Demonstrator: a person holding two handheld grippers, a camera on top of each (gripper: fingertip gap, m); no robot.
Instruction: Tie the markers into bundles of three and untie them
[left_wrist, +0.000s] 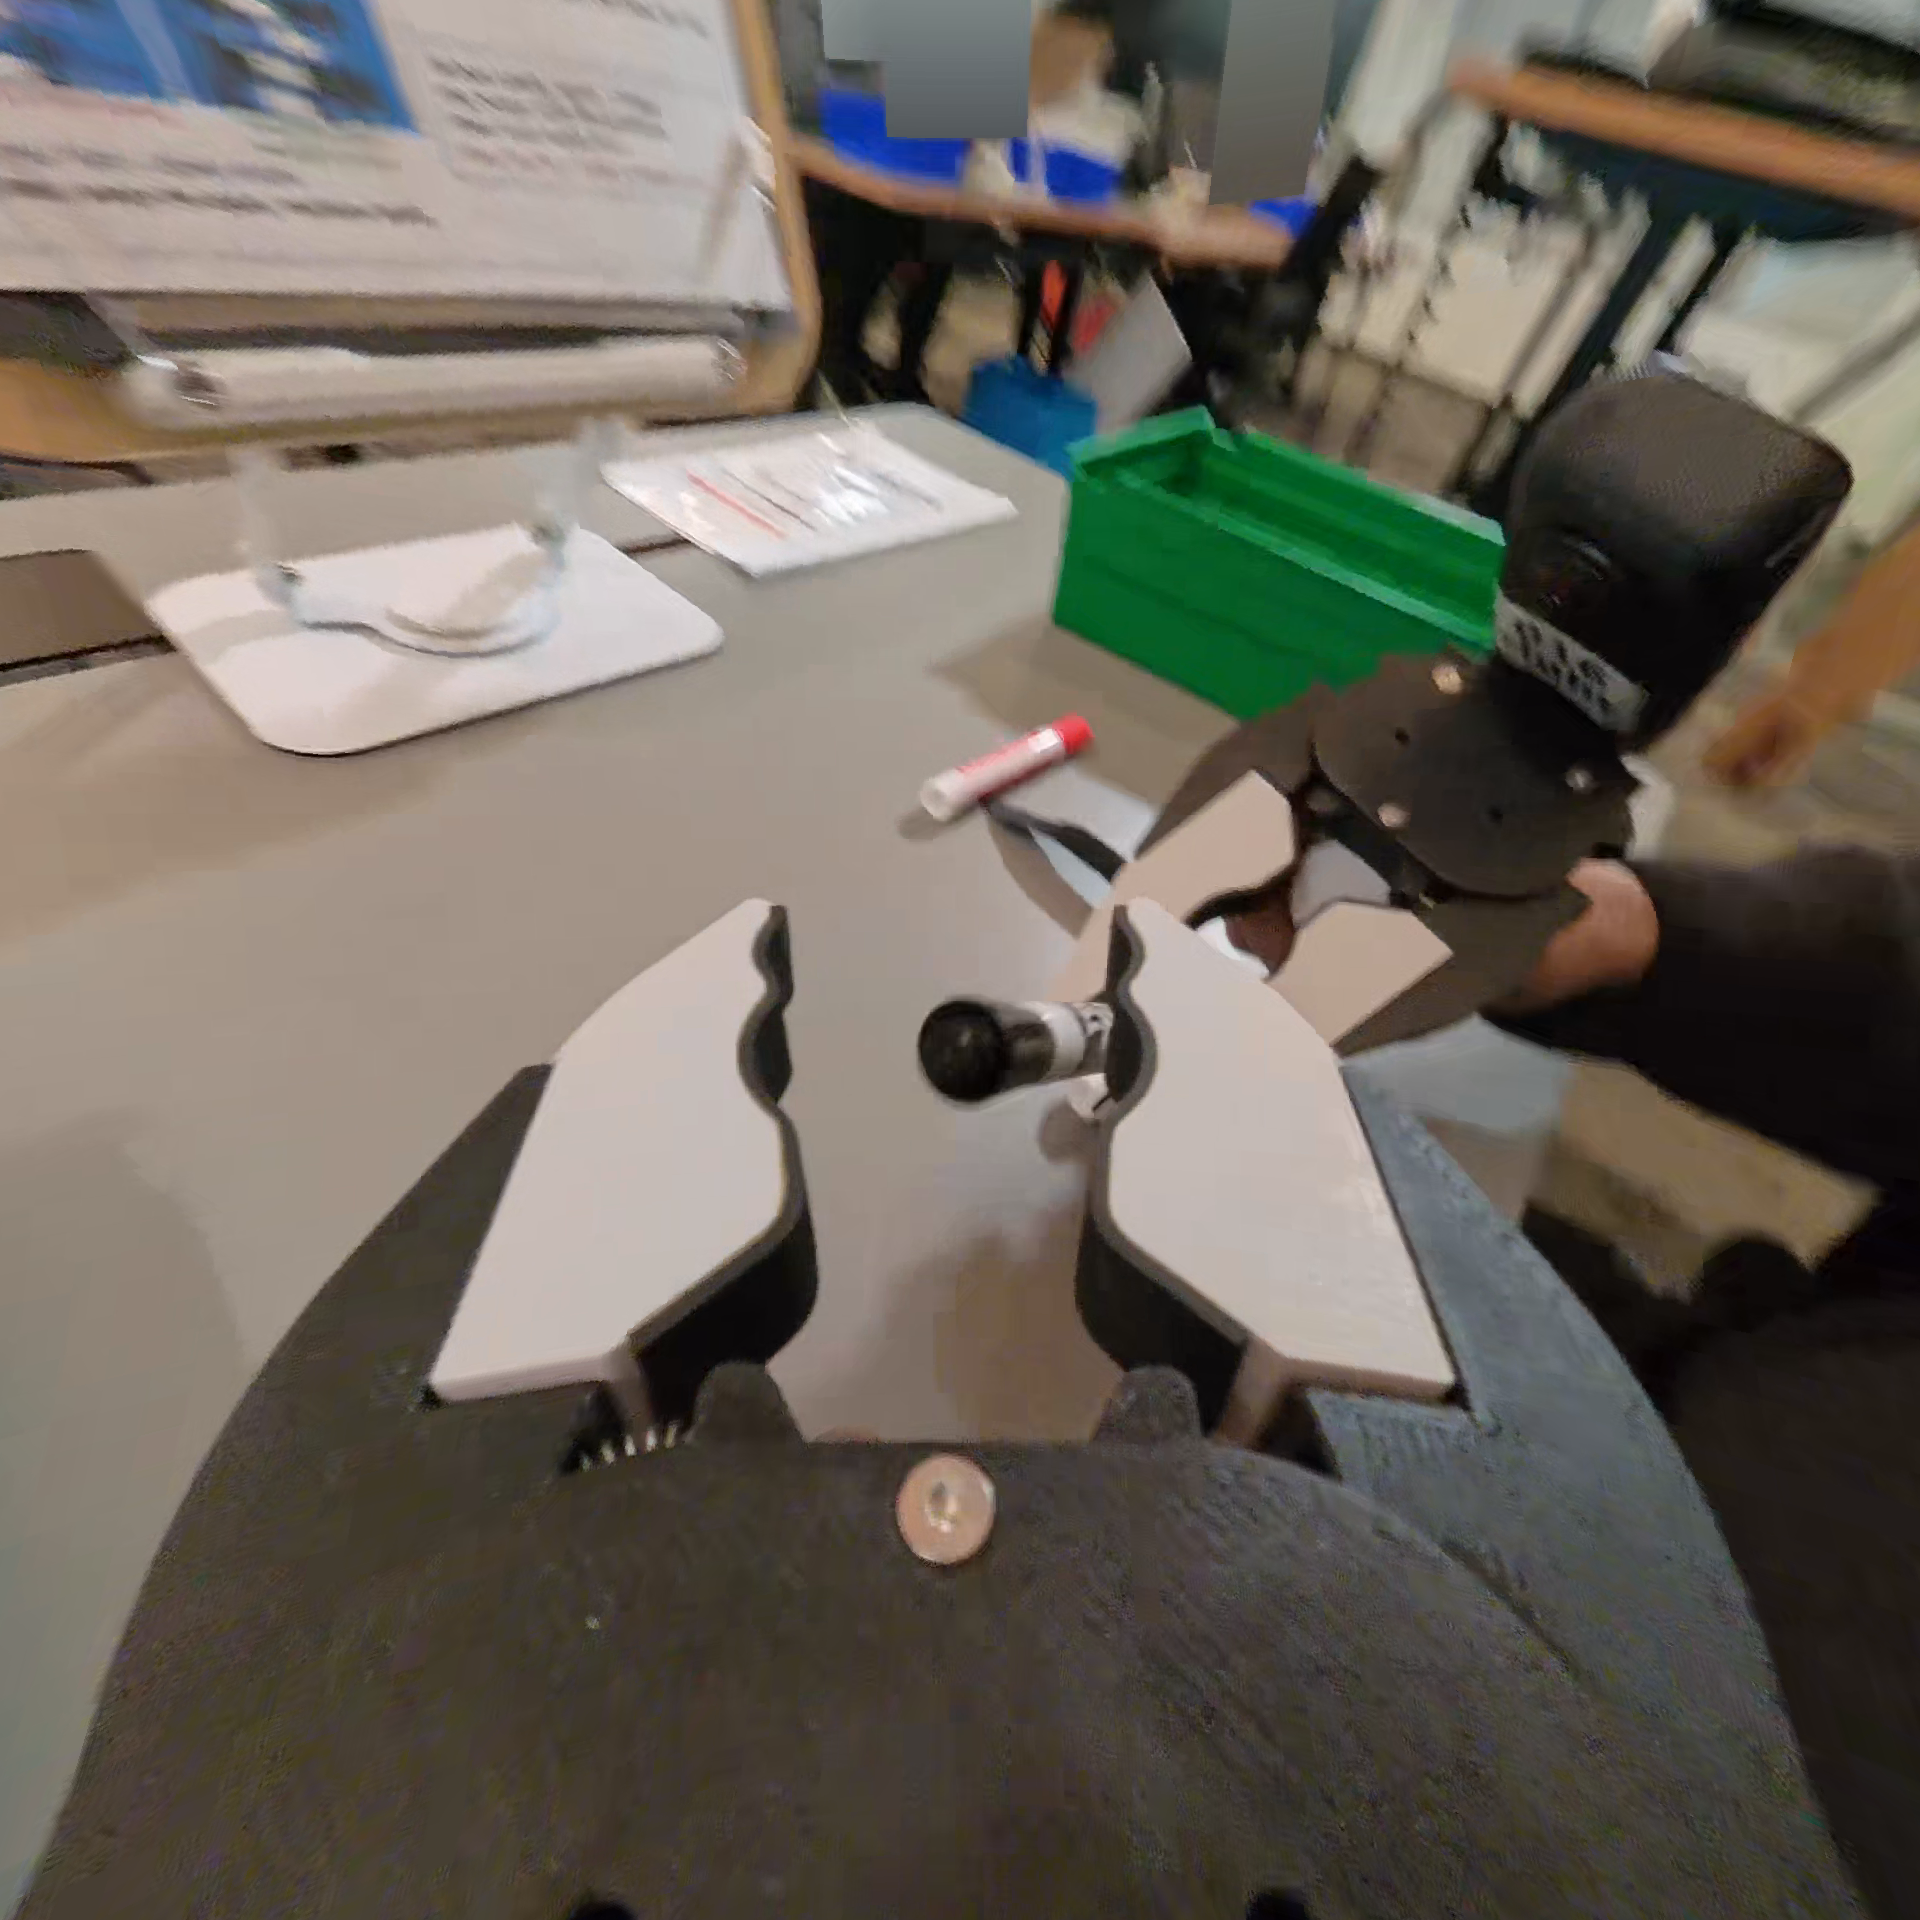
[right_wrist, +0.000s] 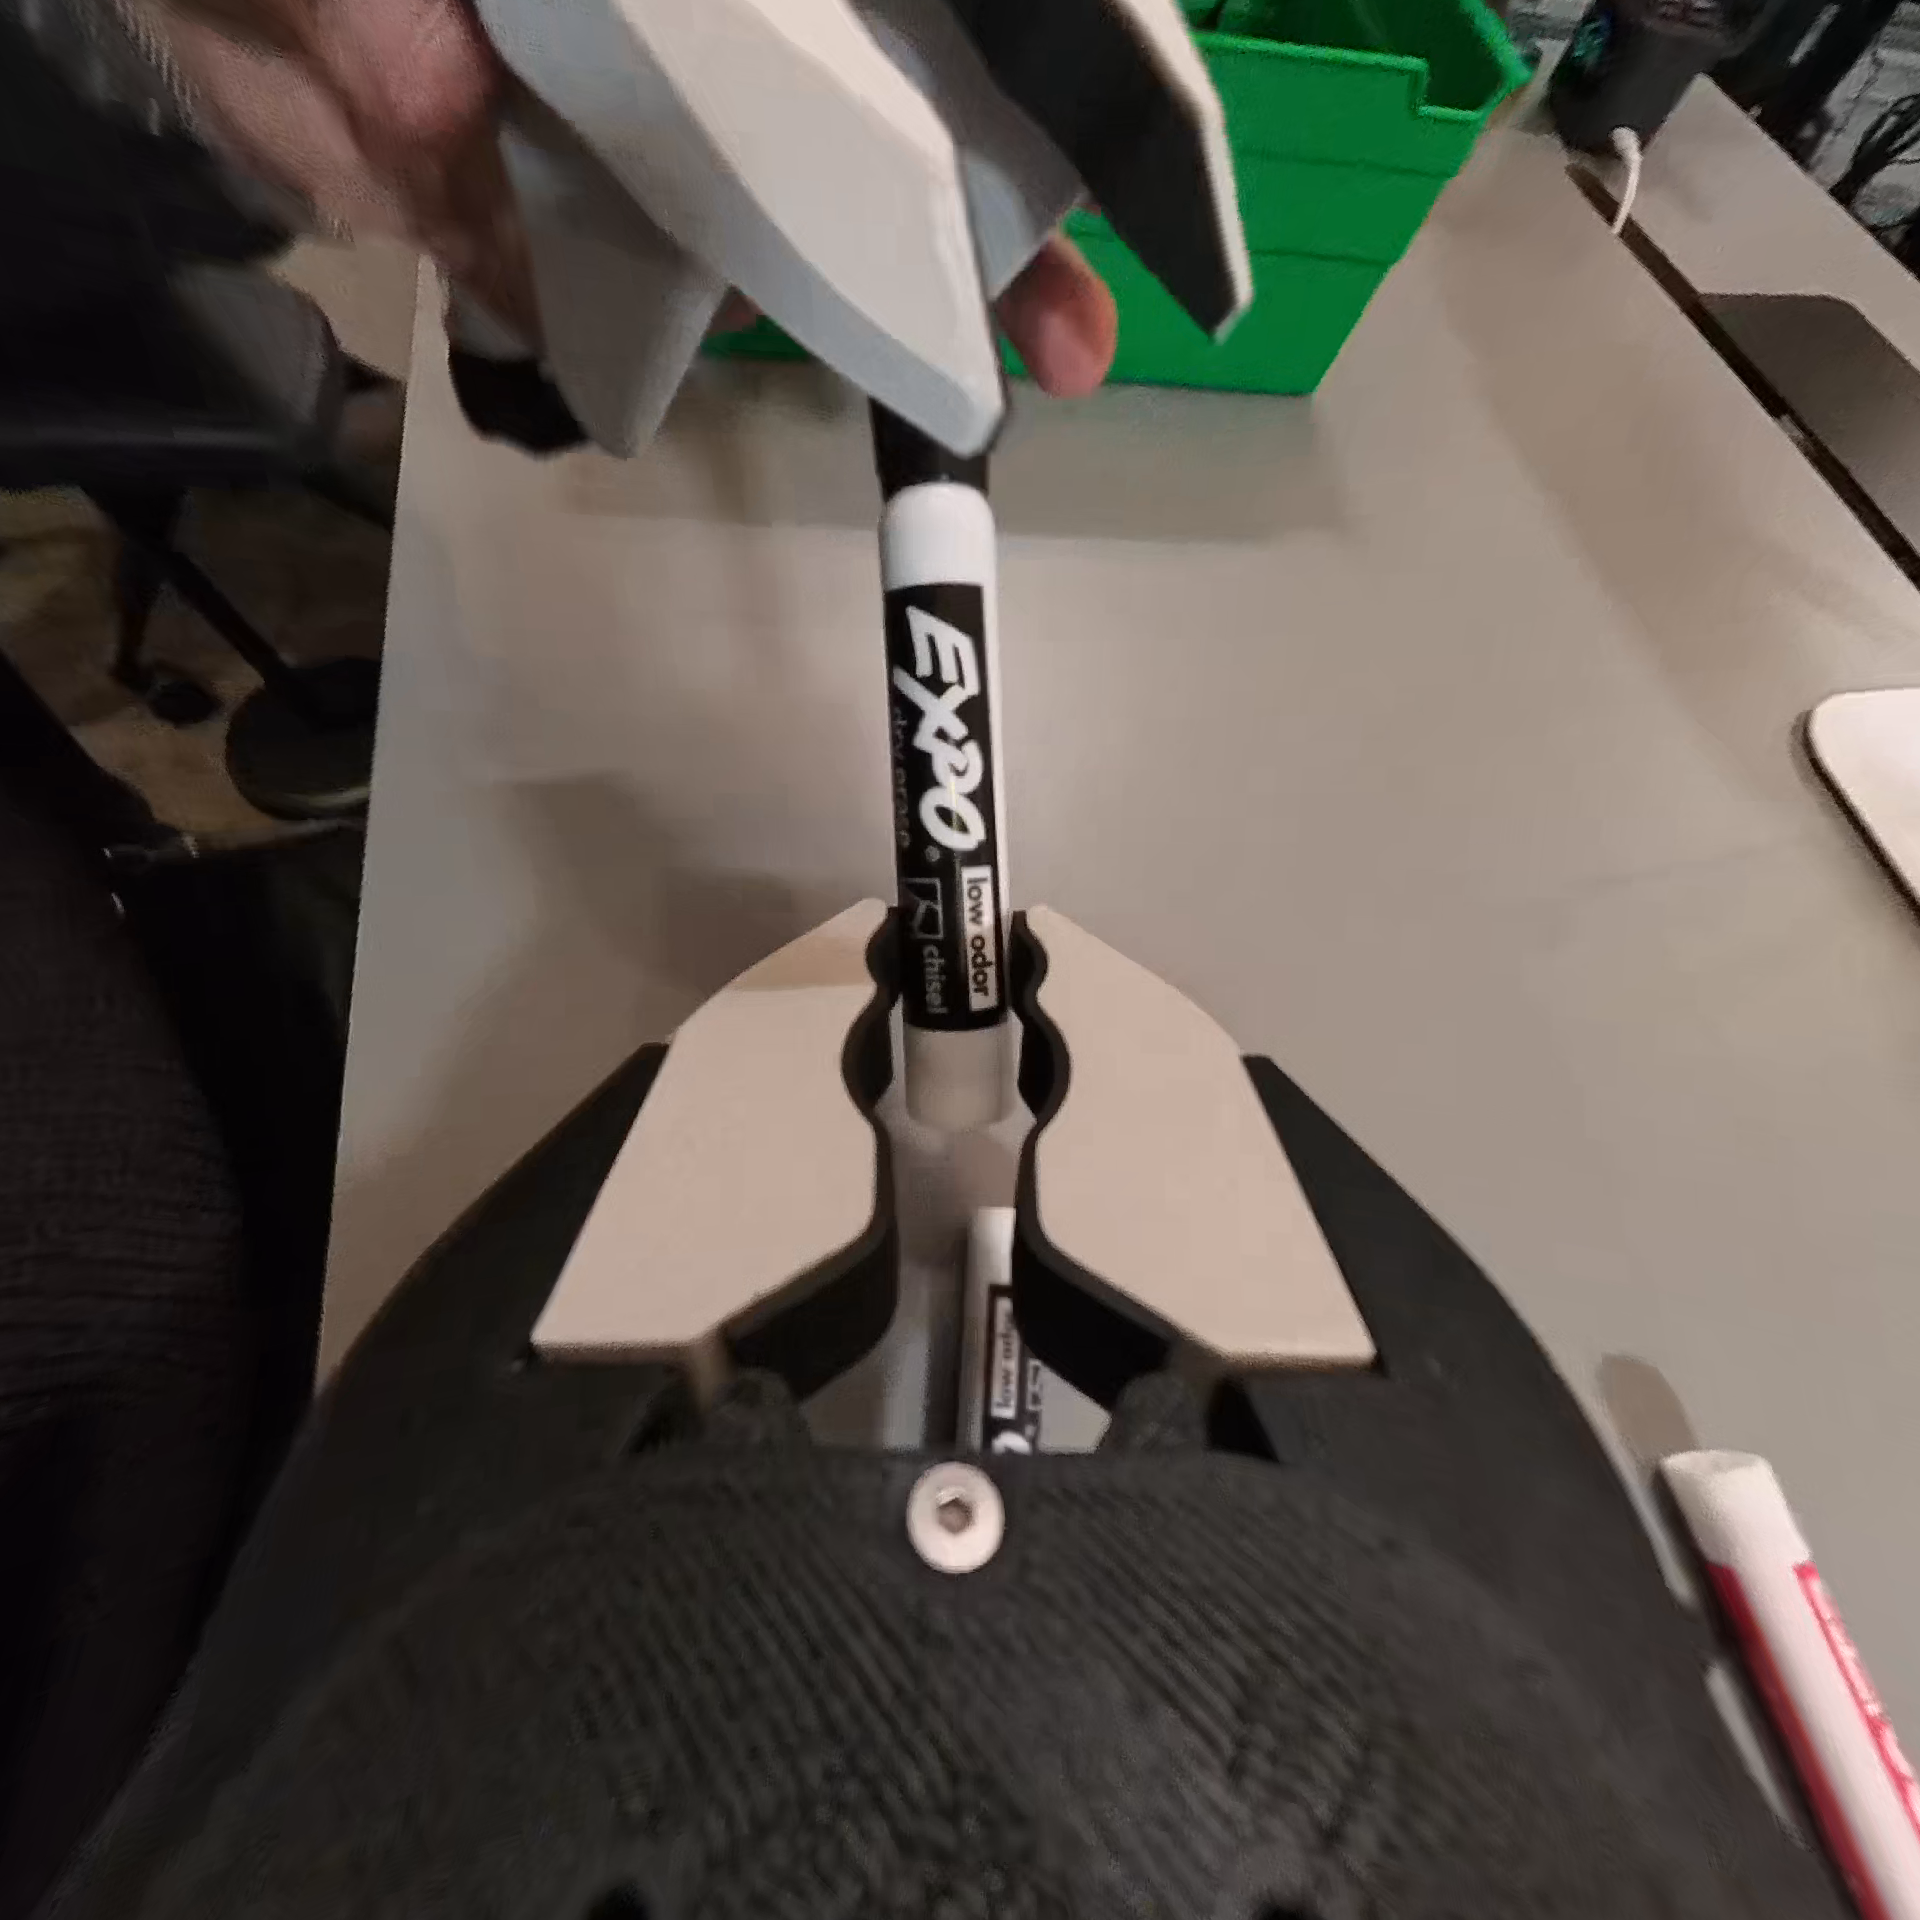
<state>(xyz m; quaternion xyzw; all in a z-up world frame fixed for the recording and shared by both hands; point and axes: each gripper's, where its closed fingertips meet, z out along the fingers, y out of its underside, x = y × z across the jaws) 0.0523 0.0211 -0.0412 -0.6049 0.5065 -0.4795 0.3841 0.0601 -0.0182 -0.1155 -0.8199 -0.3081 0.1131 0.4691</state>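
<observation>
Markers lie loose on the grey table (right_wrist: 1351, 727): the right gripper (right_wrist: 951, 997) is clenched on a black marker (right_wrist: 940, 727) held above it, while the left gripper (left_wrist: 945, 997) is spread, its right finger touching the cap end. A hasty squeeze there could twist it free, I judge. Red marker (left_wrist: 1006, 766) lies farther off, before the green bin (left_wrist: 1268, 561); another marker (right_wrist: 997, 1340) lies under the right gripper.

Looks like a lab or workshop, grey work table (left_wrist: 436, 862), green plastic bin (left_wrist: 1268, 571), printed poster board (left_wrist: 364, 145) propped up, cluttered wooden benches (left_wrist: 1049, 213) behind, office chair base (right_wrist: 260, 717) on the floor
</observation>
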